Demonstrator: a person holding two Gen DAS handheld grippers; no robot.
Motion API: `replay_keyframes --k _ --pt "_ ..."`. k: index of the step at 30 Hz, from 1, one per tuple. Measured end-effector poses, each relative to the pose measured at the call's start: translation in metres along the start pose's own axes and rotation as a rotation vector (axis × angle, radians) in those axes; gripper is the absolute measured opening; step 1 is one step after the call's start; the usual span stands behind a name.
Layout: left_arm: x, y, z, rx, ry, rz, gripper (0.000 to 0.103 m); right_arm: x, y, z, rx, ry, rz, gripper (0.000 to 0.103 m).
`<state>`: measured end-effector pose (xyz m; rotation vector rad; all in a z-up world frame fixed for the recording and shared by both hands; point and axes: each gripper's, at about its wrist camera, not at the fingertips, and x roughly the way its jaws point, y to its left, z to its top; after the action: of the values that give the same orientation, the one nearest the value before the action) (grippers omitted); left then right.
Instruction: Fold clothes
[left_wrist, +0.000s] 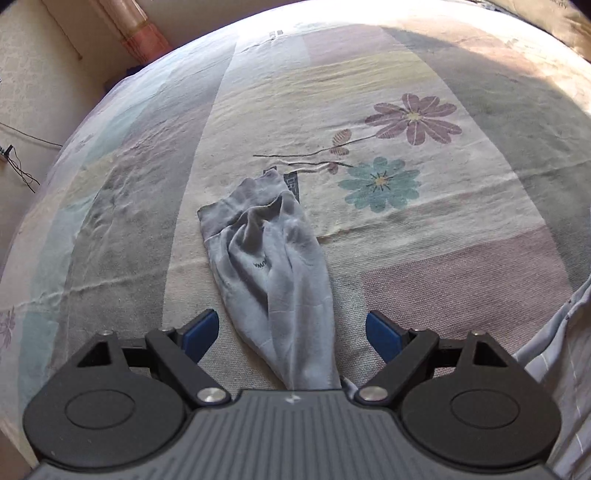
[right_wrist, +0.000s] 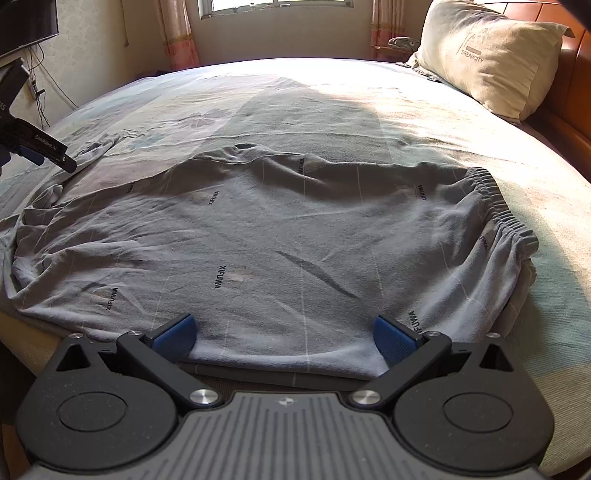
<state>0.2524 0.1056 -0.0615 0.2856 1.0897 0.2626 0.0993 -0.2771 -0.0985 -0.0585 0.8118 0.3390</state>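
Observation:
Grey pyjama trousers (right_wrist: 280, 236) printed with dark lettering lie spread flat on the bed, their elastic waistband (right_wrist: 498, 206) at the right. My right gripper (right_wrist: 284, 339) hovers open over their near edge, with its blue pads wide apart and cloth lying between them. In the left wrist view one crumpled trouser leg (left_wrist: 273, 266) runs away across the sheet. My left gripper (left_wrist: 291, 334) stands open astride it, pads clear of the cloth. One of the left gripper's fingers (right_wrist: 55, 155) shows at the far left of the right wrist view.
The bed wears a floral patchwork sheet (left_wrist: 399, 155). A pillow (right_wrist: 491, 55) leans on the wooden headboard (right_wrist: 576, 92) at the back right. A window (right_wrist: 277, 5) and curtains stand beyond the bed. Cables (left_wrist: 22, 170) hang on the left wall.

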Motion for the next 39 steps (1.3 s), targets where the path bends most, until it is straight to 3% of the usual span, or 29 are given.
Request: replay_keyframes --k 4,5,12,18,27,39 --pt "0.024 -0.022 0.020 0.151 0.082 0.108 0.088 0.000 -0.001 0.001 0.006 0.000 0.005 0.103" --pt "0.027 -0.026 0.023 0.187 0.092 0.133 0.095 0.000 -0.002 0.001 0.009 0.000 0.007 0.103" --pt "0.042 -0.024 0.040 0.279 0.153 0.264 0.098 -0.001 -0.005 0.001 0.023 -0.005 0.021 0.103" --pt "0.036 0.002 0.045 0.150 0.174 0.192 0.098 -0.001 -0.008 0.002 0.042 -0.008 0.037 0.103" --pt "0.008 0.061 0.017 -0.018 0.154 0.139 0.098 0.000 -0.004 0.002 0.022 -0.004 0.018 0.103" --pt "0.028 0.060 -0.008 -0.088 0.100 0.015 0.097 0.001 0.003 0.001 0.024 -0.009 -0.031 0.103"
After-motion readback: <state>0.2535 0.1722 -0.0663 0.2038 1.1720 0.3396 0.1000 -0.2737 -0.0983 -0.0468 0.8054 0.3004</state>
